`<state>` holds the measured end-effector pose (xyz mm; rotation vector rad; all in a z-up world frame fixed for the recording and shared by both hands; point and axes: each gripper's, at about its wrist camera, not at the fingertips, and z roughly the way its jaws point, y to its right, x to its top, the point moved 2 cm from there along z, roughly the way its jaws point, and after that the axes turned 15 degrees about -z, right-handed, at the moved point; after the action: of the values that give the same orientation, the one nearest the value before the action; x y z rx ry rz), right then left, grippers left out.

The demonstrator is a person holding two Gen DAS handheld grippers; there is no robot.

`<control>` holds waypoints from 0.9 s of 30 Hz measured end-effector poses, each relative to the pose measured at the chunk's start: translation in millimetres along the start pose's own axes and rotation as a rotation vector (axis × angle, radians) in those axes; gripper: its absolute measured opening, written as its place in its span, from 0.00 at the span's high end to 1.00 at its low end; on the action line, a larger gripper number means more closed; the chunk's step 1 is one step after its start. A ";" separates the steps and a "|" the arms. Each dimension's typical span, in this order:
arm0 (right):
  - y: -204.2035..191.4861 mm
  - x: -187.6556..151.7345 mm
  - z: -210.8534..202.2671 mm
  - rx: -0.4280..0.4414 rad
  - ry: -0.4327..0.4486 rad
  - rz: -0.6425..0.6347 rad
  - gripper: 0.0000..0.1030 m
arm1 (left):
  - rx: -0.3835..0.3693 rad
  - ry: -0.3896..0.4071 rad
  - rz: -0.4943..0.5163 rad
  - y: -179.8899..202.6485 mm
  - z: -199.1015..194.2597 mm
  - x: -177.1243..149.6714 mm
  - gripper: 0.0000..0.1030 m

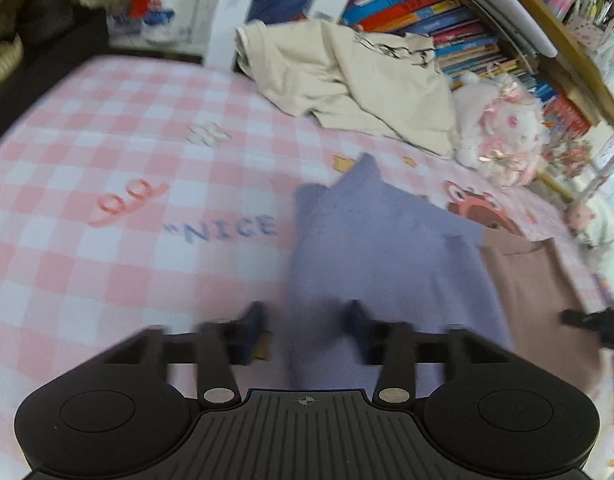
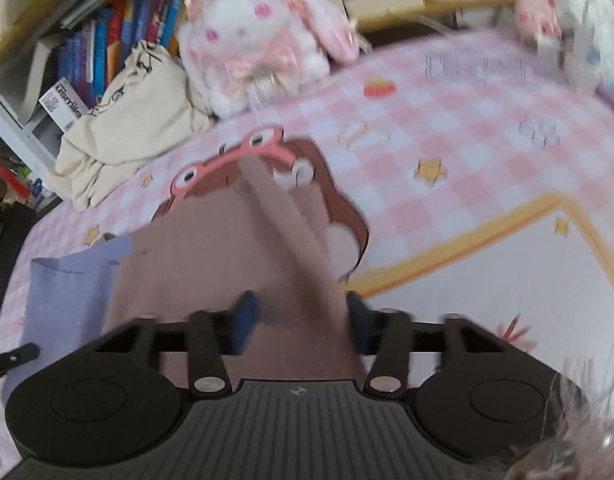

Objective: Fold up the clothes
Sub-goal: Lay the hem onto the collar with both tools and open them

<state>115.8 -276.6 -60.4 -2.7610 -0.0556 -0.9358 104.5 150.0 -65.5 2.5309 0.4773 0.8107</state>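
Between blurred left gripper fingers, lavender garment hides the bedsheet.

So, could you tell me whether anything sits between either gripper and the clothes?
Nothing visible does: the purple garment runs between the left gripper fingers, and the brown garment between the right gripper fingers.

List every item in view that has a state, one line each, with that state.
left gripper: open, purple cloth between its fingers
right gripper: open, brown cloth between its fingers
purple garment: lying on the bed, not neatly folded
brown garment: lying beside the purple one, overlapping it
cream garment: crumpled, unfolded
plush rabbit: sitting at the bed's edge
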 end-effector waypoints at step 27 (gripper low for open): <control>-23.8 -85.1 -87.9 -0.061 -0.004 -0.264 0.55 | 0.066 0.012 0.212 -0.1 -85.6 -83.4 0.49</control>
<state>-6.8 -270.0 -39.3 -2.8595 -0.4079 -1.0095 -12.0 138.7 -41.3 2.6714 0.2445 0.8994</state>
